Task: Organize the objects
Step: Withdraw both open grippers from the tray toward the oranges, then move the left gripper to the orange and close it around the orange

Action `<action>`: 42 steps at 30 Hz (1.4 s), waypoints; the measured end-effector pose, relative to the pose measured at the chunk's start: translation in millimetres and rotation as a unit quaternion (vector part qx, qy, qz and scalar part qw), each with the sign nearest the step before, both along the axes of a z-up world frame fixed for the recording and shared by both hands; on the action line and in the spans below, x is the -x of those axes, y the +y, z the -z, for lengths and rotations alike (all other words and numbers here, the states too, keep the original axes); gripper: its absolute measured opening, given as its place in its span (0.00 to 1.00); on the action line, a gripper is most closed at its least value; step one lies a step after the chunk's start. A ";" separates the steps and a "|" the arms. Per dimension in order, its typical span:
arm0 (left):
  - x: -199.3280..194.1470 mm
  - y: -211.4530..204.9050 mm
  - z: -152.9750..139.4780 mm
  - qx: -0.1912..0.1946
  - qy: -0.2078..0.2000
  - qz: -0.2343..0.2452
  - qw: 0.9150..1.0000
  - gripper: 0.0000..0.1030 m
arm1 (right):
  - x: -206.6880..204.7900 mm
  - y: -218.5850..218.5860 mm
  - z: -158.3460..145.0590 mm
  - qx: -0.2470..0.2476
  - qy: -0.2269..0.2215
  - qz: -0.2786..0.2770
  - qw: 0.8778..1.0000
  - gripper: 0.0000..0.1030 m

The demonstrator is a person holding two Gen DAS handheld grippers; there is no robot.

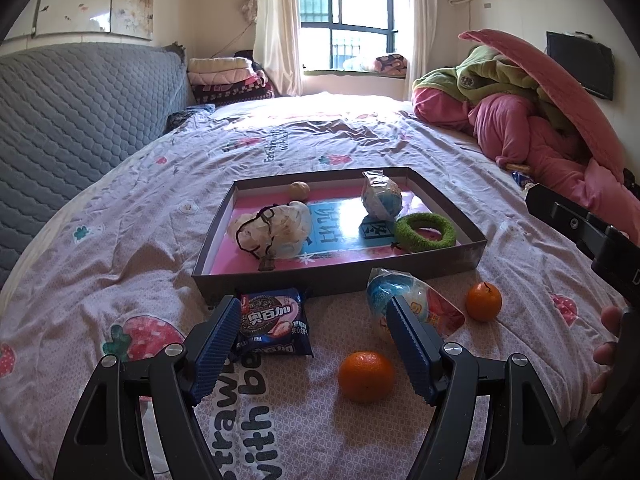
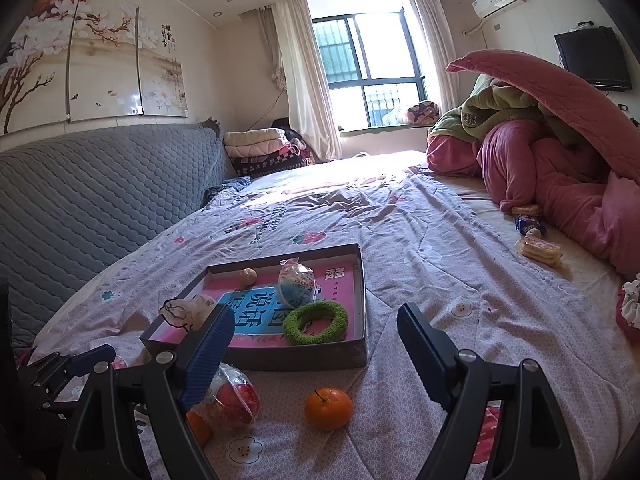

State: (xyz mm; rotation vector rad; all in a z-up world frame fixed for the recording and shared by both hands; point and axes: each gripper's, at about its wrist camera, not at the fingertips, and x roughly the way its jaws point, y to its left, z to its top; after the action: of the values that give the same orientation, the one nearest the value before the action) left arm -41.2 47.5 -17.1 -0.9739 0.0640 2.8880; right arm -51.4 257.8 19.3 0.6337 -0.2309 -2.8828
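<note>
The box (image 1: 440,268) lies on the bed (image 1: 120,240) and already holds four items: a white pouch (image 1: 276,228), a small ball (image 1: 300,190), a wrapped ball (image 1: 382,198) and a green ring (image 1: 426,232). Four items remain on the bed in front of it: a cookie pack (image 1: 272,322), a wrapped toy (image 1: 424,300) and two oranges (image 1: 366,376) (image 1: 483,301). The left tool (image 1: 312,340) and right tool (image 2: 316,344) both stand open and empty. The task appears about half done.
</note>
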 end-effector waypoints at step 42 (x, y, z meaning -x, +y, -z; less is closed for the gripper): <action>-5.3 2.9 44.3 -0.039 -0.106 0.025 0.993 0.74 | 9.8 -7.8 56.7 -0.038 -0.143 0.014 0.989 0.82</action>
State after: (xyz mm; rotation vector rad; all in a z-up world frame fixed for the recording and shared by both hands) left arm -35.9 50.4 -61.4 -1.2378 -0.0379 2.7015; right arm -61.3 250.0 -37.4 1.0681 -0.1687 -2.8295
